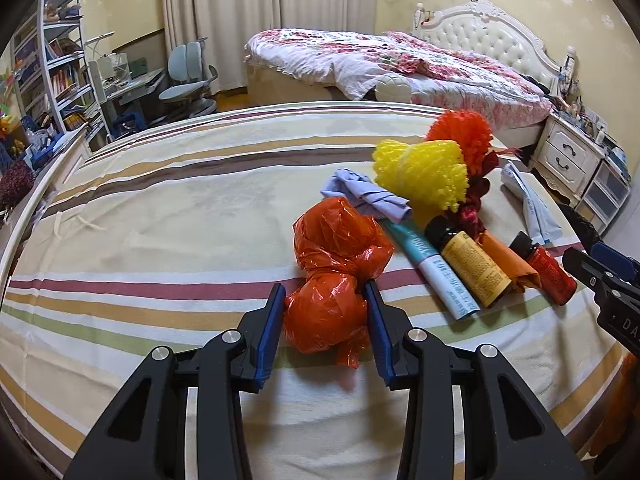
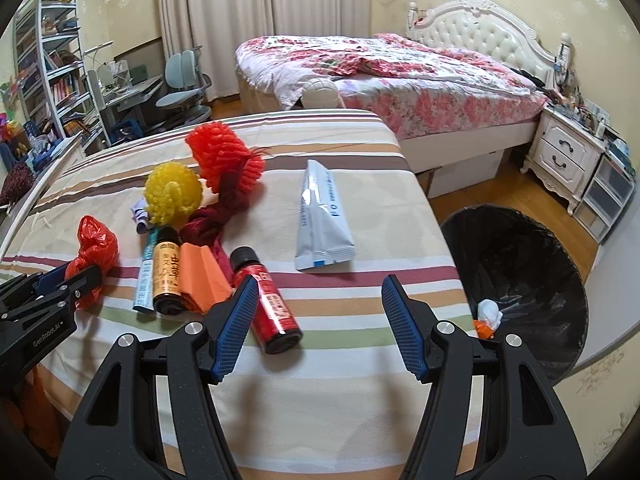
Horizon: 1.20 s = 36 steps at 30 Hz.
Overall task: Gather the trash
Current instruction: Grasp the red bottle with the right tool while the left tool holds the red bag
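My left gripper (image 1: pixel 325 312) is shut on a crumpled orange plastic bag (image 1: pixel 338 264) that lies on the striped table; the bag also shows in the right wrist view (image 2: pixel 94 250). My right gripper (image 2: pixel 316 312) is open and empty above the table, with a red bottle (image 2: pixel 272 304) just left of its left finger. A silver-white pouch (image 2: pixel 322 222) lies ahead of it. A black-lined trash bin (image 2: pixel 520 280) stands on the floor to the right, with a few scraps inside.
Beside the bag lie a yellow-labelled bottle (image 1: pixel 472 266), a white-teal tube (image 1: pixel 436 268), folded orange paper (image 1: pixel 510 262), purple cloth (image 1: pixel 368 196), yellow foam net (image 1: pixel 424 172) and orange foam net (image 1: pixel 460 130). A bed, nightstand, desk and shelves stand behind.
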Motion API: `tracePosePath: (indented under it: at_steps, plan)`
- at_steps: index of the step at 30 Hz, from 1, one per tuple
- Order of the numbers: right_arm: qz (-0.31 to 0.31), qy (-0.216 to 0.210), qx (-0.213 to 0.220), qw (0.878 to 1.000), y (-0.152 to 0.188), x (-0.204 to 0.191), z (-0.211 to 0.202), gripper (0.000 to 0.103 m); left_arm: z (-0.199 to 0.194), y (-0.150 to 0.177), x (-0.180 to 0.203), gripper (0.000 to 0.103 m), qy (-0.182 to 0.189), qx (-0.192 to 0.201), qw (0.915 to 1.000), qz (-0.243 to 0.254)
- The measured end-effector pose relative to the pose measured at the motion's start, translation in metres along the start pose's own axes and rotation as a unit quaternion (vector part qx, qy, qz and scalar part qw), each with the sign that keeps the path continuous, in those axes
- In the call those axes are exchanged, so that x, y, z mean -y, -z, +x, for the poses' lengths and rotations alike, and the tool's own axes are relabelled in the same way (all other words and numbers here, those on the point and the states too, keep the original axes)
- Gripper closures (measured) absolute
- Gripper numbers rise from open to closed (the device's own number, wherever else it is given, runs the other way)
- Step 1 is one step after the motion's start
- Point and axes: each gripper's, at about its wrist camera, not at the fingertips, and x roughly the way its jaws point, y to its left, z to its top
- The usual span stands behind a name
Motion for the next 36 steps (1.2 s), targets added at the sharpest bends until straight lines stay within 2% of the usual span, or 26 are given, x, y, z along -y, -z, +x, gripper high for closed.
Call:
tracePosePath:
  at_steps: [2,11,15,20,36]
  plan:
    - [-0.008,-0.007,-0.006,1.0,0.0,-0.006,0.004,0.05,0.0,0.0,-0.004,0.063,-0.003,0.0,1.0,-0.005]
    - [-0.023,-0.037,-0.034,0.998,0.004,-0.021,0.018,0.069,0.003,-0.001,-0.008,0.063,-0.004,-0.001,1.0,-0.009]
    - [-0.023,-0.039,-0.037,0.998,0.006,-0.023,0.017,0.07,0.003,-0.001,-0.009,0.063,-0.003,-0.004,0.9999,-0.011]
    - [-0.031,-0.037,-0.036,0.998,0.008,-0.028,0.016,0.078,0.004,-0.001,-0.01,0.063,-0.005,-0.001,0.9999,-0.01]
    - [-0.01,-0.038,-0.022,0.999,0.007,-0.015,0.002,0.08,-0.004,0.0,-0.002,0.063,0.002,0.008,0.9999,-0.009]
